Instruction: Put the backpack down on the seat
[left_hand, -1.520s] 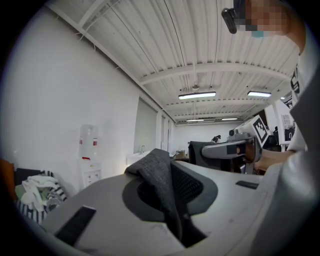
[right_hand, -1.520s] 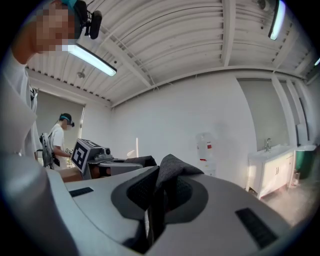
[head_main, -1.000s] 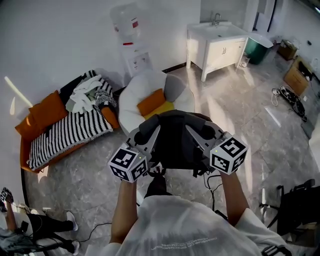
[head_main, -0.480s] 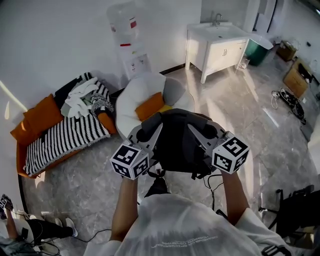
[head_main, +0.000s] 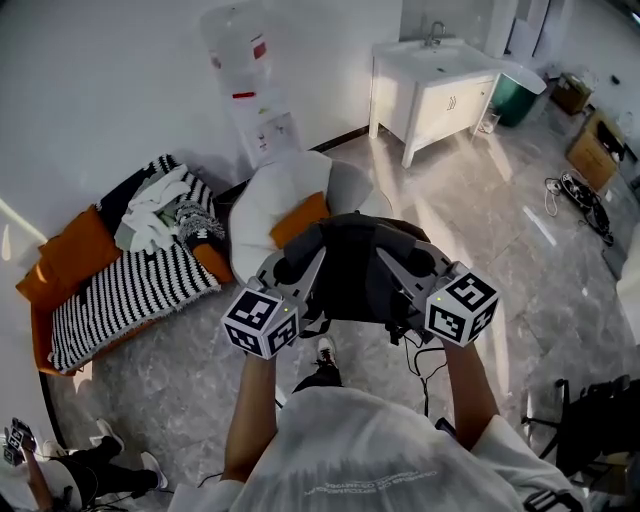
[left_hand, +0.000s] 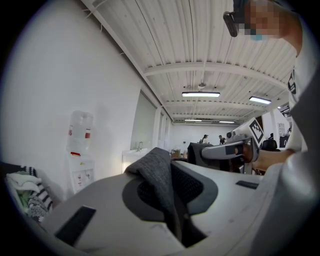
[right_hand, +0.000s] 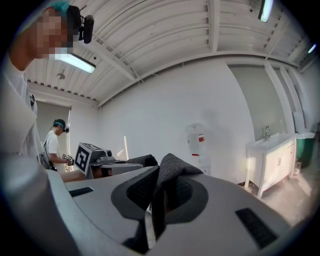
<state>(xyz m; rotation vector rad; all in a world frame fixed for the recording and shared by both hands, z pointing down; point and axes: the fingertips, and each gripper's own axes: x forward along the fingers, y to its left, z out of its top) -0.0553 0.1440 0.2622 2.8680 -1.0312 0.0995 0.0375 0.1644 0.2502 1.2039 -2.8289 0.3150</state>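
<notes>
A dark grey backpack (head_main: 350, 275) hangs in the air between my two grippers, carried level in front of me. My left gripper (head_main: 293, 268) is shut on a fold of the backpack's grey strap (left_hand: 157, 182), which sticks up between its pads. Likewise my right gripper (head_main: 408, 263) is shut on a fold of strap (right_hand: 167, 180). The seat, a white round chair (head_main: 265, 195) with an orange cushion (head_main: 300, 217), stands just beyond and below the backpack. Each gripper shows in the other's view, the left gripper (right_hand: 95, 157) and the right gripper (left_hand: 235, 147).
To the left is an orange sofa (head_main: 60, 255) with a striped blanket (head_main: 130, 285) and piled clothes. A water dispenser (head_main: 250, 90) stands at the wall behind the chair. At the back right stands a white sink cabinet (head_main: 440, 90). Cables lie on the tiled floor (head_main: 520, 250).
Both grippers and the backpack have moved forward towards the white chair, which now lies partly under the backpack. The grip on the straps is unchanged.
</notes>
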